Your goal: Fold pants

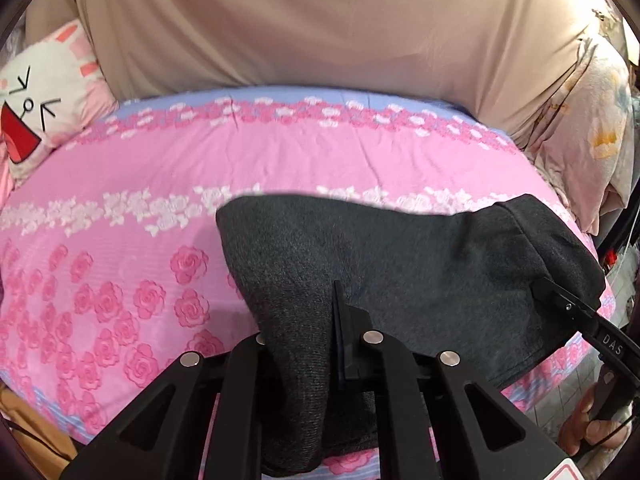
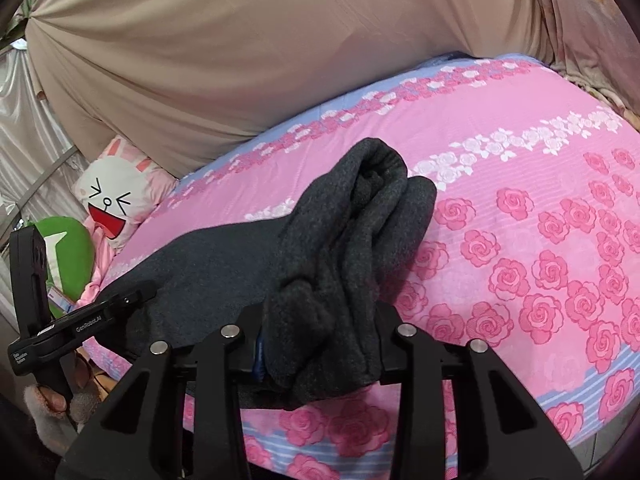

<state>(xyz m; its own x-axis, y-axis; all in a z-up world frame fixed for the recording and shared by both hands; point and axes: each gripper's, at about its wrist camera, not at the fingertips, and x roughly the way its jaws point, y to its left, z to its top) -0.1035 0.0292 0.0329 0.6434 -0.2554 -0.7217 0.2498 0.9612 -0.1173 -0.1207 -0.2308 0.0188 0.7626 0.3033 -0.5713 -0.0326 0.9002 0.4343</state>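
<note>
Dark grey knit pants [image 1: 400, 264] are held stretched above a pink rose-print bed [image 1: 120, 184]. My left gripper [image 1: 316, 320] is shut on one end of the pants, with cloth bunched between its fingers. My right gripper [image 2: 320, 320] is shut on the other end, where the pants [image 2: 352, 240] hang in thick folds over it. The right gripper also shows in the left wrist view [image 1: 568, 308] at the far edge of the cloth. The left gripper shows in the right wrist view [image 2: 132, 298] at the left.
A beige sheet [image 1: 320, 32] hangs behind the bed. A white rabbit pillow [image 1: 36, 108] lies at the bed's left corner, with a green cushion [image 2: 68, 256] beside it. A floral blanket [image 1: 592, 128] is piled at the right. The bed's front edge [image 2: 580, 404] drops to a tiled floor.
</note>
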